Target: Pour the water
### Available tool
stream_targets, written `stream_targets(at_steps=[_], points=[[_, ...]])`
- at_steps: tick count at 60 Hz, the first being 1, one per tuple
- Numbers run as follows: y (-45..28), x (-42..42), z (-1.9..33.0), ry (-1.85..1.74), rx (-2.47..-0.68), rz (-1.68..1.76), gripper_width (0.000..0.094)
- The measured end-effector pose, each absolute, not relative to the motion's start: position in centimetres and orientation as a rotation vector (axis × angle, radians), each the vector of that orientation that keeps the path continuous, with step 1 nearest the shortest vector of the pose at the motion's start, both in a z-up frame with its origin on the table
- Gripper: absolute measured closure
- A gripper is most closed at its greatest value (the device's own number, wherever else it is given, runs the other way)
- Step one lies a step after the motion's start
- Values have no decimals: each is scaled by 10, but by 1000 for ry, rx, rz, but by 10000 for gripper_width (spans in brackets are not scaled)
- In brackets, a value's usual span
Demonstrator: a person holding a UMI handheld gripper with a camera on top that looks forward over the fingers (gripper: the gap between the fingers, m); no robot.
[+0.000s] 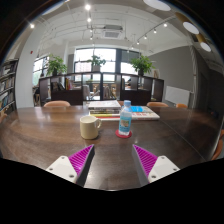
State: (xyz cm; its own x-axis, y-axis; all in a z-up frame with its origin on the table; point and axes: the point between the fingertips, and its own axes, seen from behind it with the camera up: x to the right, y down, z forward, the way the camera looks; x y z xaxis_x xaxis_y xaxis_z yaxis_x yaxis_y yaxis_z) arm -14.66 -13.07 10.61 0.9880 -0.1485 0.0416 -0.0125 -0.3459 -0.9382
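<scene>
Fingers (112,163) spread apart, pinching nothing, magenta pads (82,158) facing each other across an open gap. Hovered low over the dark wooden counter (40,135). One clear water bottle (125,121) with a pale blue label and a white cap, upright on the counter, beyond the fingers and slightly toward the right finger, well apart from both. One cream mug (90,127), also upright, just beside the bottle on its left, handle turned toward the bottle, likewise ahead of the fingers and untouched. Farther back on the counter, a flat stack of books or papers (104,104), count not clear. Past the counter, wooden chair backs (58,103) along the far edge, large windows (97,60), two leafy plants (143,64) on either side, a bookshelf (8,85) at the left wall, and ceiling lights overhead.
</scene>
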Motion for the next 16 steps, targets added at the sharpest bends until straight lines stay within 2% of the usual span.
stream_targets(at_steps=[16], points=[[-135,-155,120,95,-1892,-139,175]])
